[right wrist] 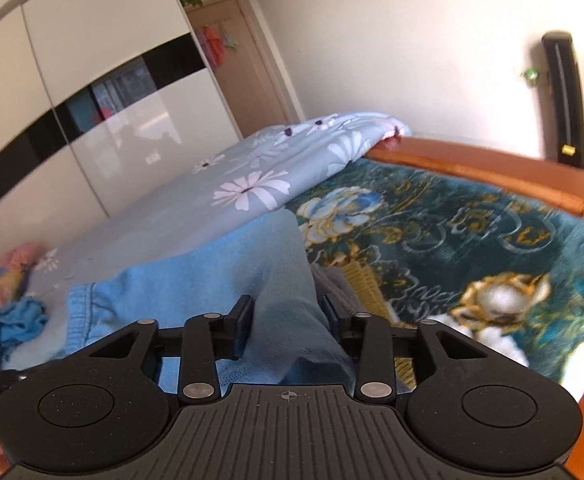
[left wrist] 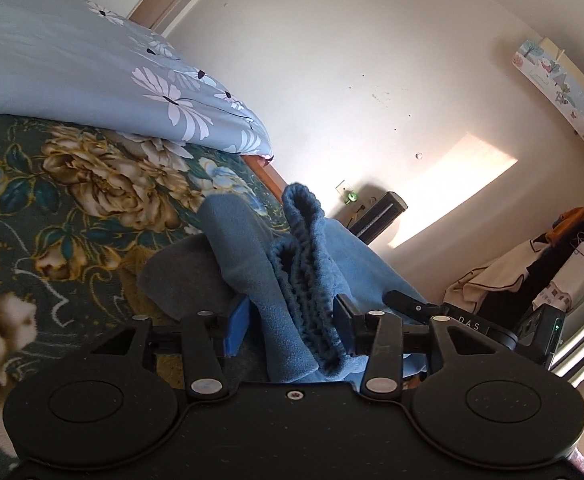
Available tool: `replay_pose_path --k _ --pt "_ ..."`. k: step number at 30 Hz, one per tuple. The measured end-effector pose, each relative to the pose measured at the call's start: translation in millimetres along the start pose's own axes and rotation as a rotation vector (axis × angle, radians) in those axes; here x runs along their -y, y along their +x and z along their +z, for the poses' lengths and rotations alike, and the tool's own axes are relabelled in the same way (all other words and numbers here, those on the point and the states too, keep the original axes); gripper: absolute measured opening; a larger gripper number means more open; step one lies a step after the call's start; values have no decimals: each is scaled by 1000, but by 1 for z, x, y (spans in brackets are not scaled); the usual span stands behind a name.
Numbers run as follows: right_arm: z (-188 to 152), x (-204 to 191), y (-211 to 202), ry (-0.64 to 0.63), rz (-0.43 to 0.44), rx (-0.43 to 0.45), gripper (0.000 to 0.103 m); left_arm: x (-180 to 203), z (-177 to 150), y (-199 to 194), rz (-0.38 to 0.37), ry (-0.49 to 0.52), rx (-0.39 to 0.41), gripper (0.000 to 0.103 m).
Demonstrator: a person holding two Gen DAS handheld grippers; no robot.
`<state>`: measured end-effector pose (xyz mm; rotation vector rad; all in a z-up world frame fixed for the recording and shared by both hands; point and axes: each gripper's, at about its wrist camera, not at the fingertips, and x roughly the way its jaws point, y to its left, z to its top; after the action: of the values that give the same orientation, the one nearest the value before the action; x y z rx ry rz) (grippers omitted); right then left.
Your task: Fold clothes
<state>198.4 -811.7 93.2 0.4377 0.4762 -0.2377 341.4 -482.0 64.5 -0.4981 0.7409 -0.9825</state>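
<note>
A blue fleece garment lies bunched on the bed, with its ribbed knit cuff poking forward. My left gripper straddles this bunch; the folds fill the gap, and the jaws look slack around them. In the right wrist view the same blue garment stretches left toward a stitched hem. My right gripper has a fold of it between its fingers, seemingly loose. A grey layer shows under the blue.
The bed carries a dark teal floral blanket and a grey-blue flowered duvet behind it. An orange bed frame runs along the wall. Crumpled blue cloth lies far left. A clothes pile sits at the right.
</note>
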Motion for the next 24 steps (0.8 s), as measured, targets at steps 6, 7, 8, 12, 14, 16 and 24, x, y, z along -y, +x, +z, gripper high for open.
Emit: replay_pose_path --k 6,7,8,12,14,16,24 --pt "8 -21 -43 -25 -70 43 61 -6 3 -63 83 18 -68 75" --pt "6 -26 -50 -25 -78 44 65 -11 -2 -76 97 11 -83 76" --pt "3 -32 -57 -29 -84 47 64 -17 -8 -91 111 3 -84 77" --pt "-34 -68 -87 -94 -63 71 65 -39 -29 -164 196 -17 -22 83" --pt "-54 -88 -97 -110 -33 63 70 -51 -40 -202 257 -26 27 85" --pt "-75 -112 -105 -131 2 44 86 -60 -50 -238 326 -17 61 85" --pt "-153 -220 -114 -153 194 -13 91 -75 -89 -368 569 107 192 93"
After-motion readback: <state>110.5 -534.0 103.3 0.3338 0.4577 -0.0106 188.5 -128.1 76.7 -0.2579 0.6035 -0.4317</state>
